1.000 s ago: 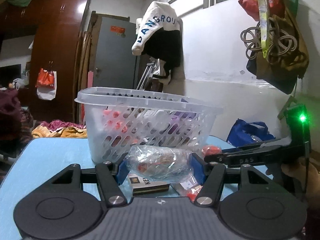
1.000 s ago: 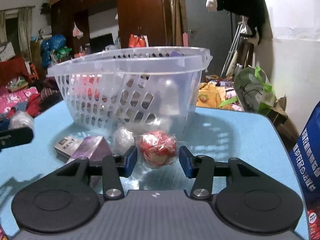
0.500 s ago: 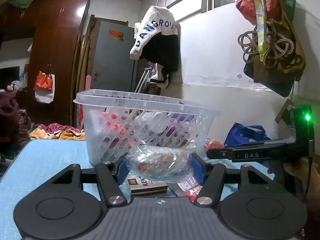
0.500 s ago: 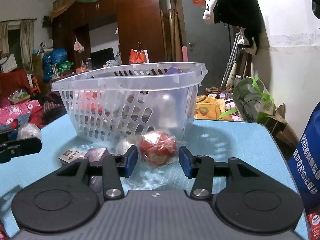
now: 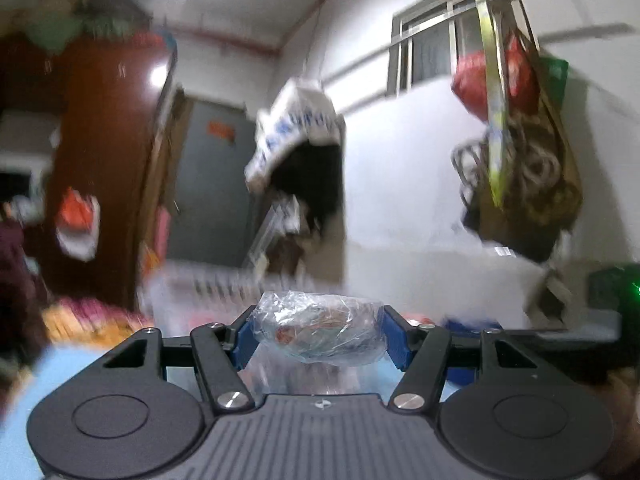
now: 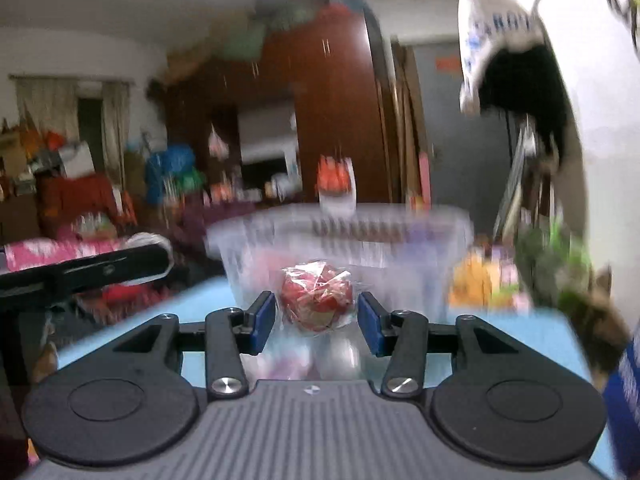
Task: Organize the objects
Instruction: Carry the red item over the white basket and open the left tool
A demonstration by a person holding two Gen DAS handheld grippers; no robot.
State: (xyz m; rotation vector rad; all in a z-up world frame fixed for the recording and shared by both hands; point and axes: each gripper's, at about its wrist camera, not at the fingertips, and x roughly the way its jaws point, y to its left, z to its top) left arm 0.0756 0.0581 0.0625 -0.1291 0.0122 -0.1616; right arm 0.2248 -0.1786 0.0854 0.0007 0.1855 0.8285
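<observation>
Because both packets are soft and crinkly, you hold each one squeezed from its two sides so it cannot slip: your left hand-held gripper (image 5: pixel 318 334) is clamped on a clear-wrapped bundle (image 5: pixel 318 330) that fills the gap between the blue pads, and your right hand-held gripper (image 6: pixel 316 318) carries a red wrapped ball (image 6: pixel 316 300), though the film hides whether its pads truly press on it. Both sit clear above the blue worktop (image 6: pixel 500 336), which suits carrying them over a rim. Beyond, at twelve o'clock in the right view, the clear plastic basket (image 6: pixel 420 248) stands blurred; it is the likely place for them. At nine o'clock there, the left tool's black body shows.
</observation>
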